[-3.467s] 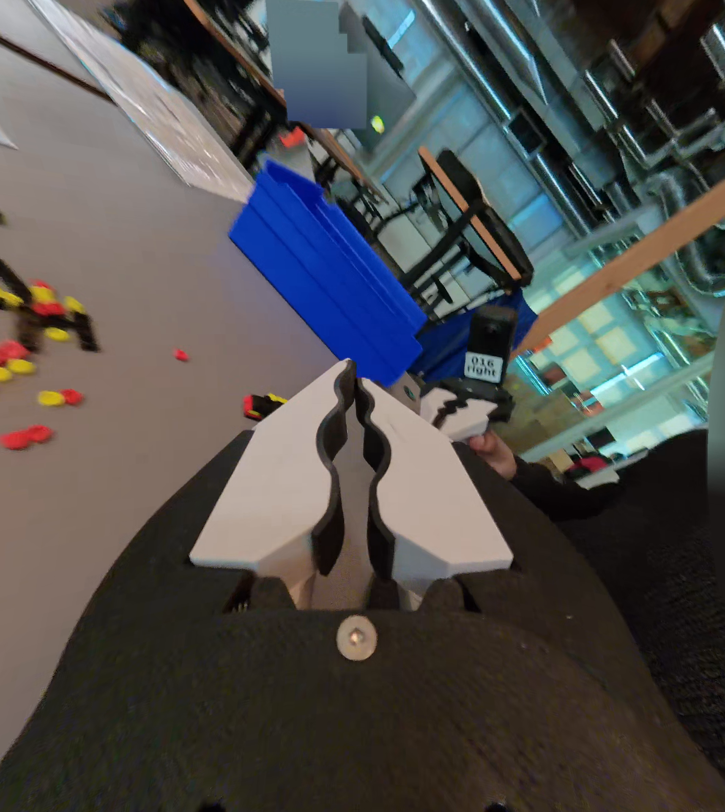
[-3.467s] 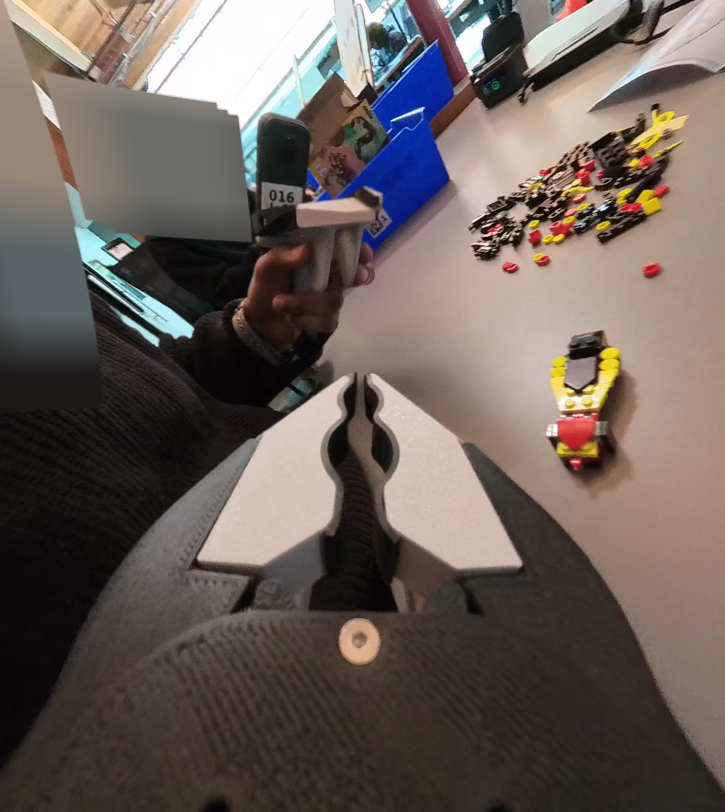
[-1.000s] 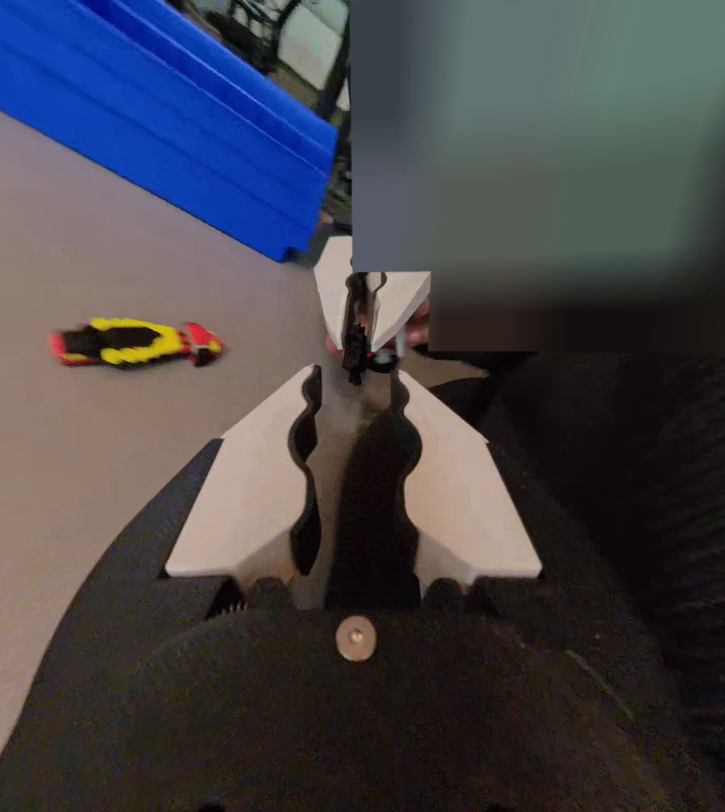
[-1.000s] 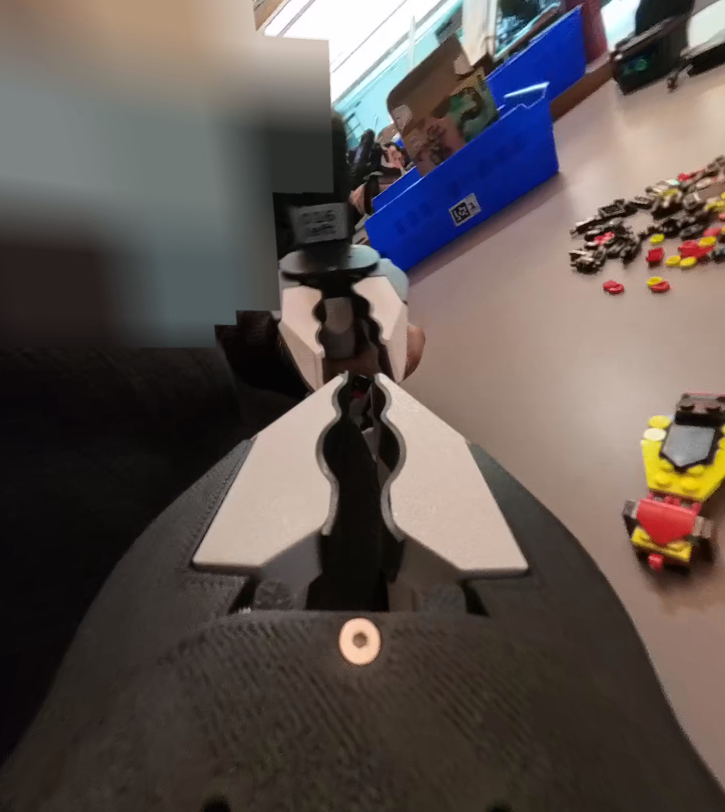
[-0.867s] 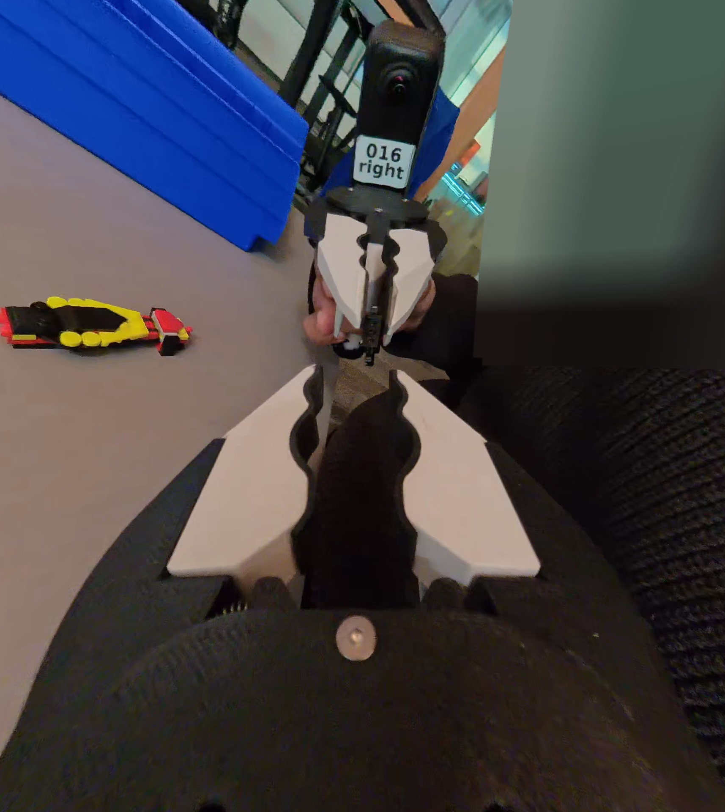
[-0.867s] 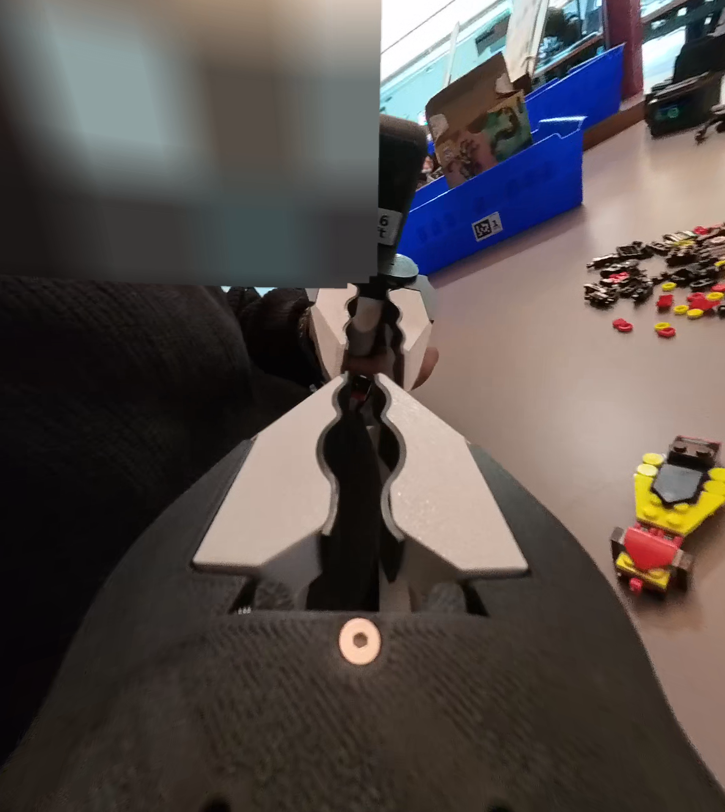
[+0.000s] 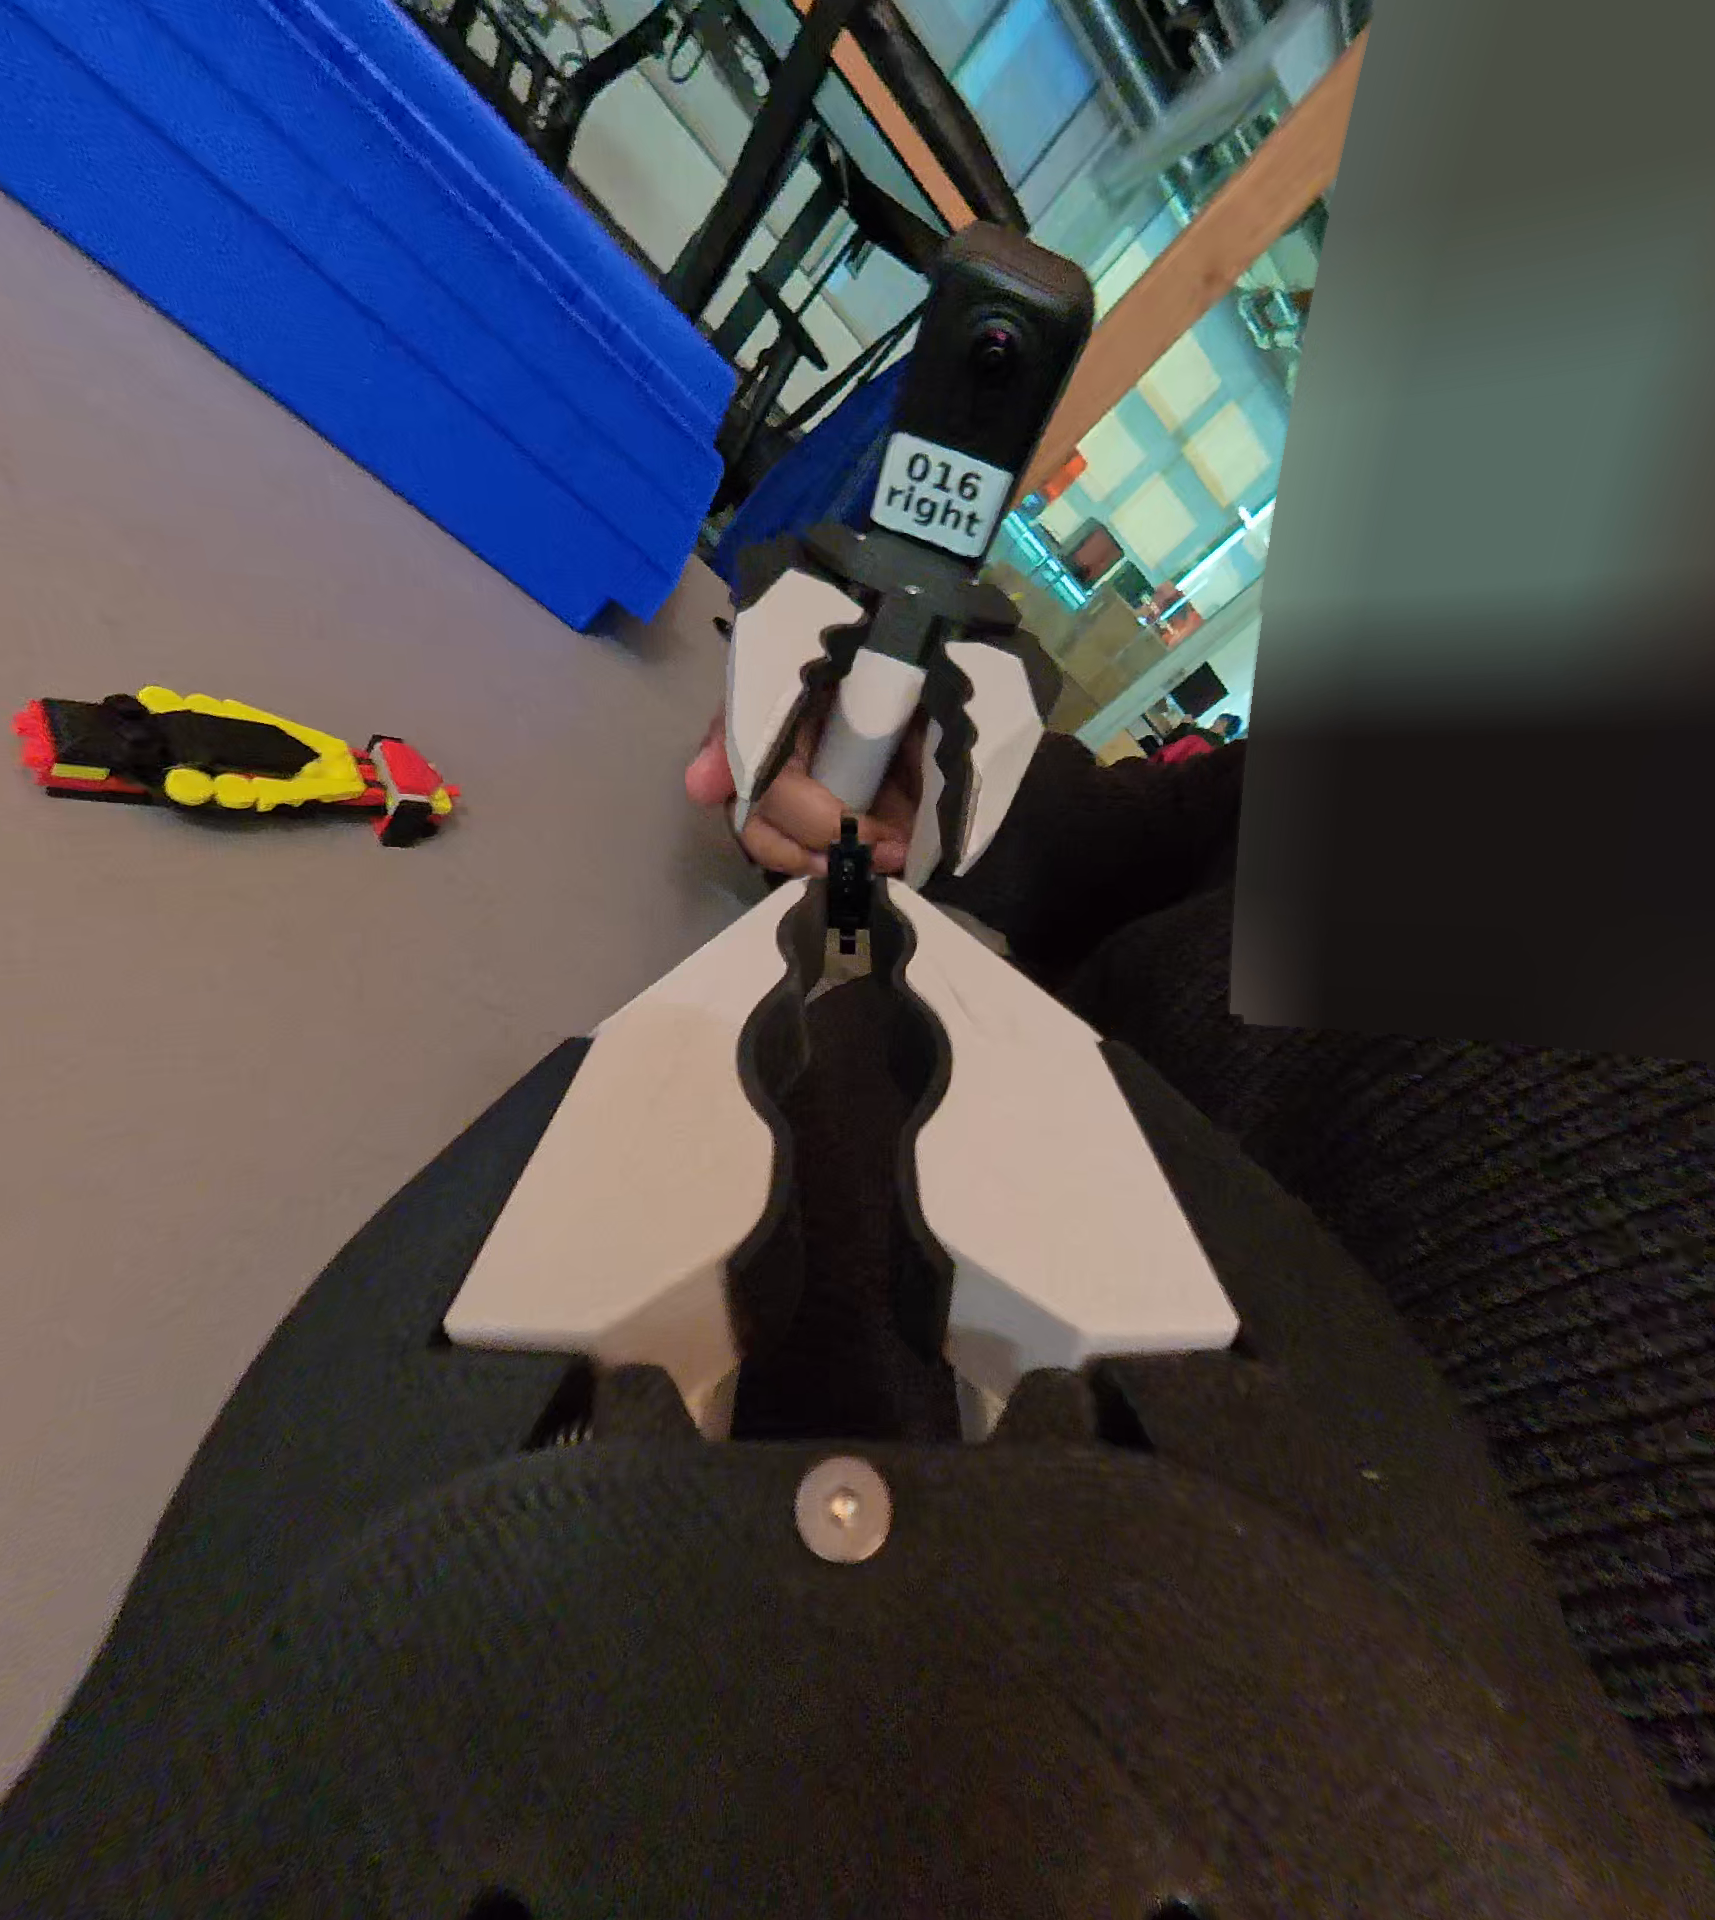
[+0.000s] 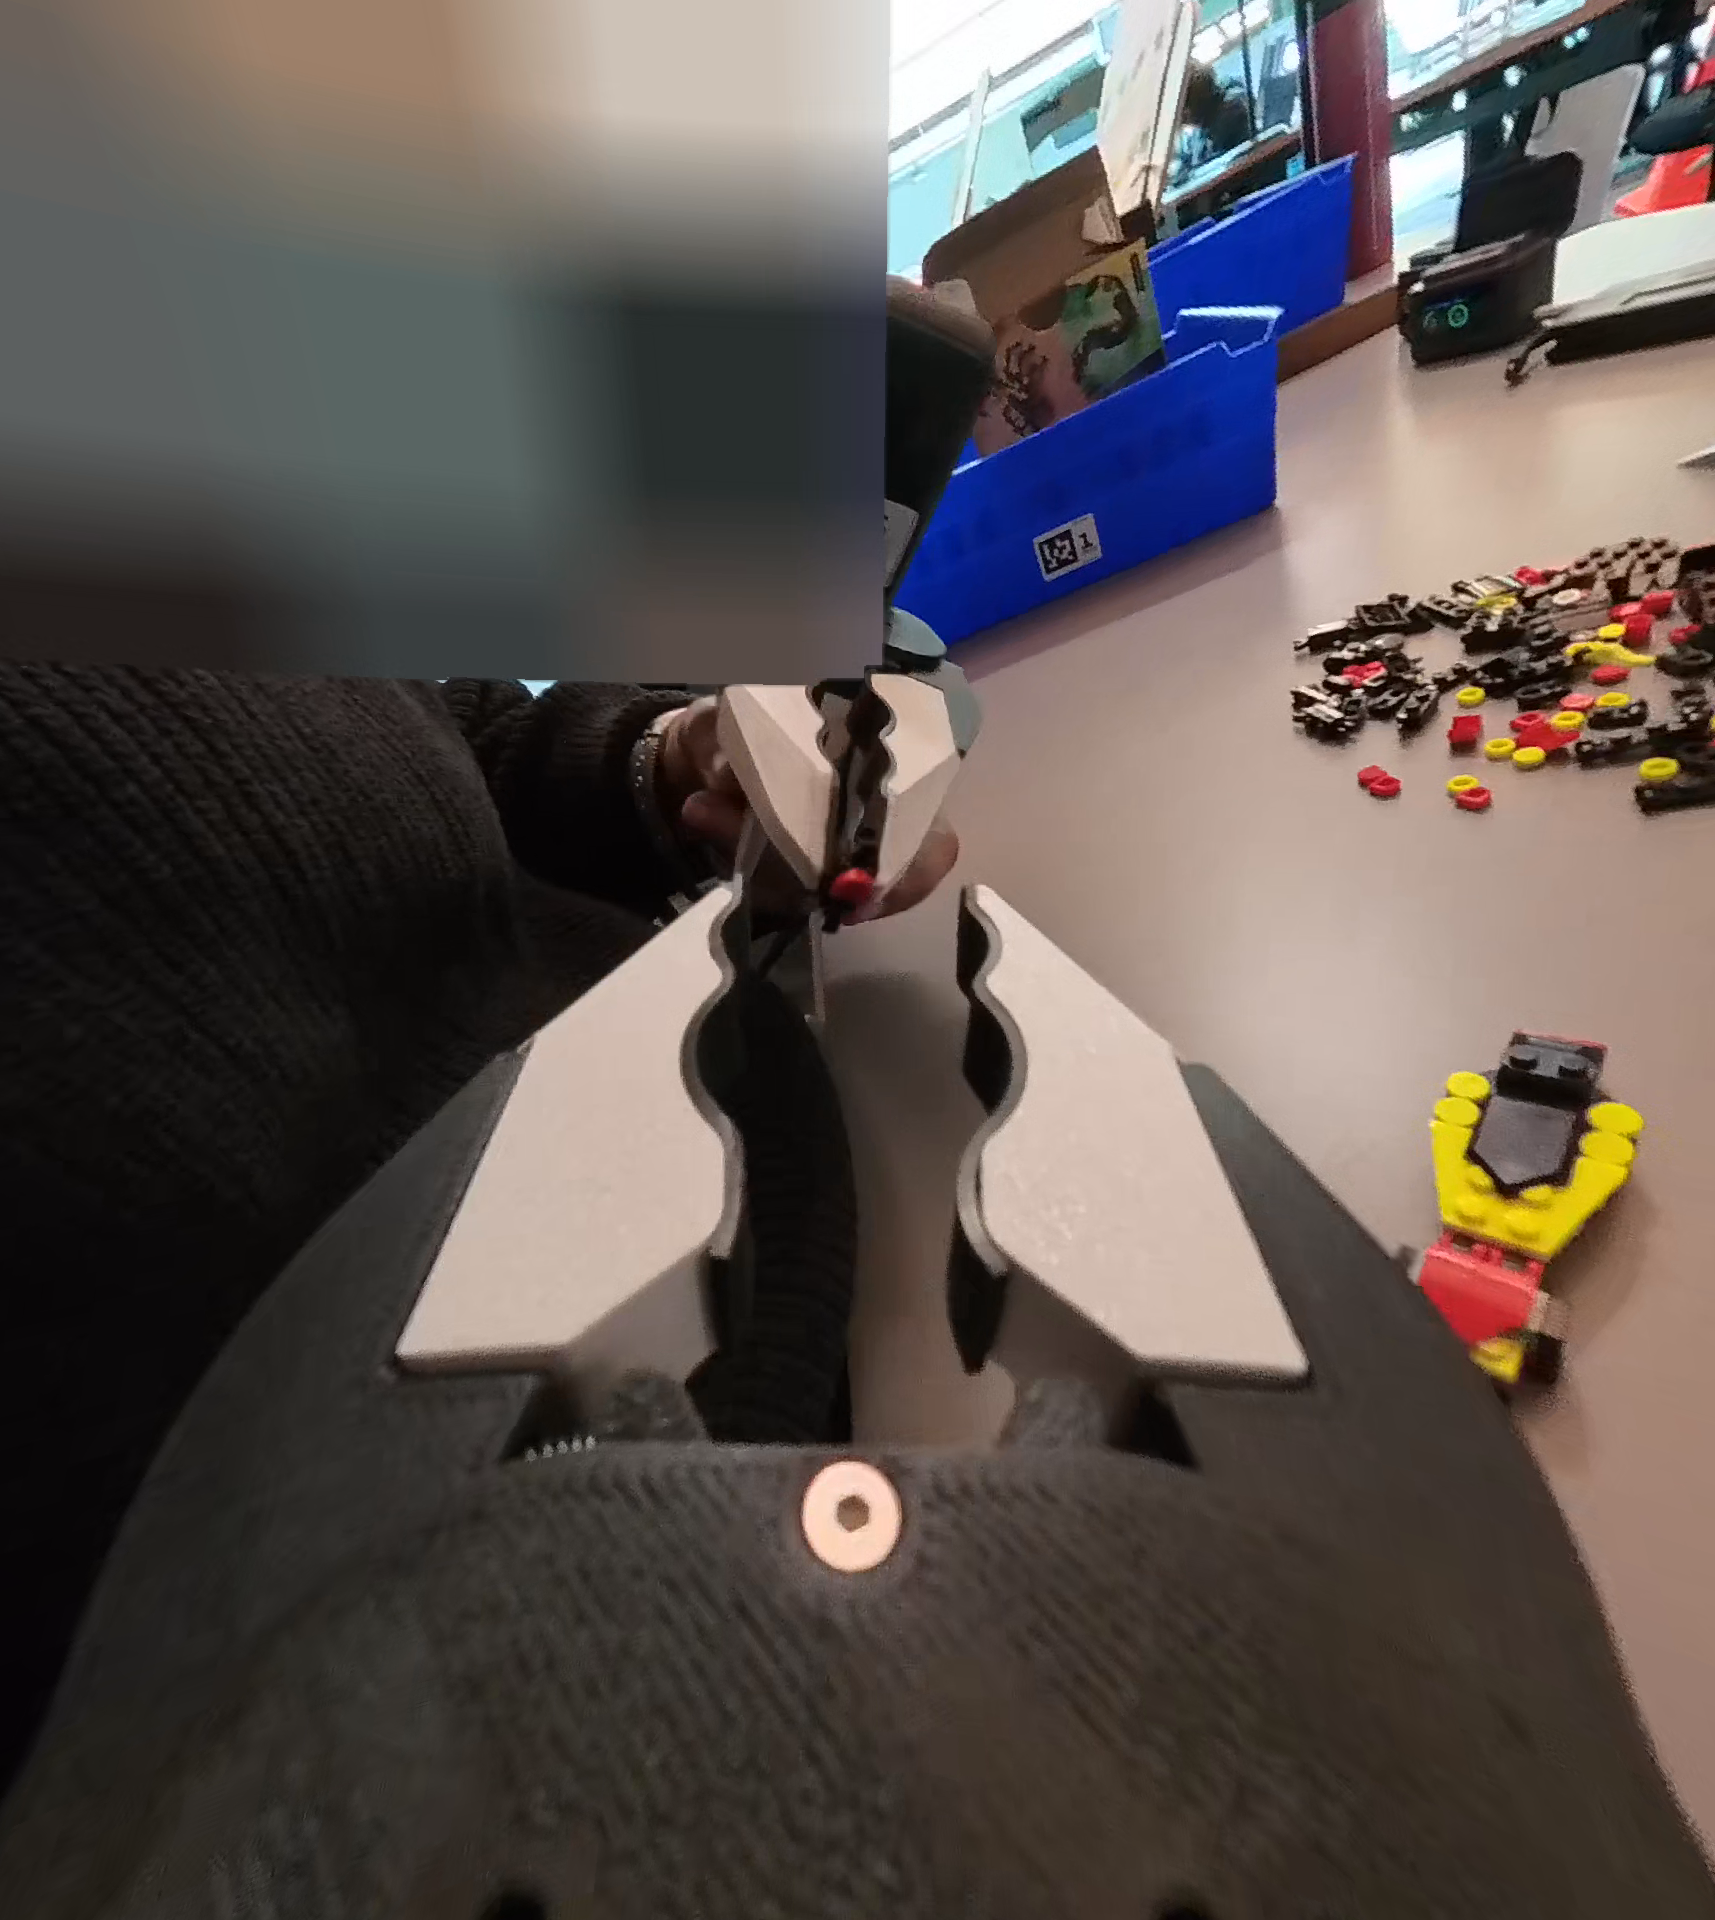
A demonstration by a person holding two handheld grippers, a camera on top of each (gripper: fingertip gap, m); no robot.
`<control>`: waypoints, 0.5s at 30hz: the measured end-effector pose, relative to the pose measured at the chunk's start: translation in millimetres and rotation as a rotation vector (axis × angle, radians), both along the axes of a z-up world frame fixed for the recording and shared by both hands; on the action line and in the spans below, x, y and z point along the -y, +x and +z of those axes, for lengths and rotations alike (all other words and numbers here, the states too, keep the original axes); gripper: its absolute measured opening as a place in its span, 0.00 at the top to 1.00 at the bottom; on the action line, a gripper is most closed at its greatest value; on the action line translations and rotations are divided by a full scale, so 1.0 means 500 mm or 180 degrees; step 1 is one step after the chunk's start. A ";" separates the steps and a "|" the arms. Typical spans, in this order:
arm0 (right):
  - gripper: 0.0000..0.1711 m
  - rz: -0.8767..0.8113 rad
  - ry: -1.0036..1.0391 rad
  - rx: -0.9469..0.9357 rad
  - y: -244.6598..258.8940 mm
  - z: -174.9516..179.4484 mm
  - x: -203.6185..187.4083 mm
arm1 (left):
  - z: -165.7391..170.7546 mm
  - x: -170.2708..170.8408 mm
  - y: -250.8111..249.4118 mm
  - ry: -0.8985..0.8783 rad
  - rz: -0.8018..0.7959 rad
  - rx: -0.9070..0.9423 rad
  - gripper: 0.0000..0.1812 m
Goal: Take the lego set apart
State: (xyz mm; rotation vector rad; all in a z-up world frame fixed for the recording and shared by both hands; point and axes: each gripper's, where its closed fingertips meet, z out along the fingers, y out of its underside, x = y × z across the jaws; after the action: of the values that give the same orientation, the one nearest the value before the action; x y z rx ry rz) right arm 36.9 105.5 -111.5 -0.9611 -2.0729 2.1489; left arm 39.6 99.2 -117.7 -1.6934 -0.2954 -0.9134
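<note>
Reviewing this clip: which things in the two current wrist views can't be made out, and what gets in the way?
- Small piece pinched in the left gripper: left wrist view shows only a thin black edge; its shape is too small to tell.
- Contents of the blue bin: right wrist view, mostly hidden by its wall.
- Loose brick pile: right wrist view, cut off by the right edge; single parts too small.
- Right gripper: open, empty.

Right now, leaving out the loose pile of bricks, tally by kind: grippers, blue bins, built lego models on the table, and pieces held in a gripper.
Grippers: 2, the left gripper and the right gripper
Blue bins: 2, the near blue bin and the far blue bin
Built lego model: 1
Held piece, in the left gripper: 1
Total: 6
</note>
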 end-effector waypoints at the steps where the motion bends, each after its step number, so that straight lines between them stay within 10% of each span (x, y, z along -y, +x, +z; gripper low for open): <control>1: 0.79 -0.0036 0.0014 0.0050 -0.003 -0.003 0.003 | -0.007 -0.001 -0.001 -0.0052 0.0012 -0.0052 0.98; 3: 1.00 0.0000 0.0077 0.0029 0.002 -0.004 0.009 | -0.021 -0.002 -0.004 -0.0152 0.0054 -0.0200 0.97; 8: 0.79 -0.0273 0.0870 -0.0370 -0.015 -0.046 -0.007 | -0.038 0.001 -0.006 -0.0245 0.0049 -0.0482 0.97; 15: 0.86 0.0417 0.1178 -0.0283 0.041 -0.088 0.027 | -0.081 0.008 0.023 -0.0527 -0.0221 -0.1092 0.97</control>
State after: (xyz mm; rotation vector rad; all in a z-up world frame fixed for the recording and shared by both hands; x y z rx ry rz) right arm 57.3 91.8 -155.6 -0.6924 -2.4255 1.7232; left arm 51.1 95.4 -158.4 -1.9882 -0.0828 -0.6458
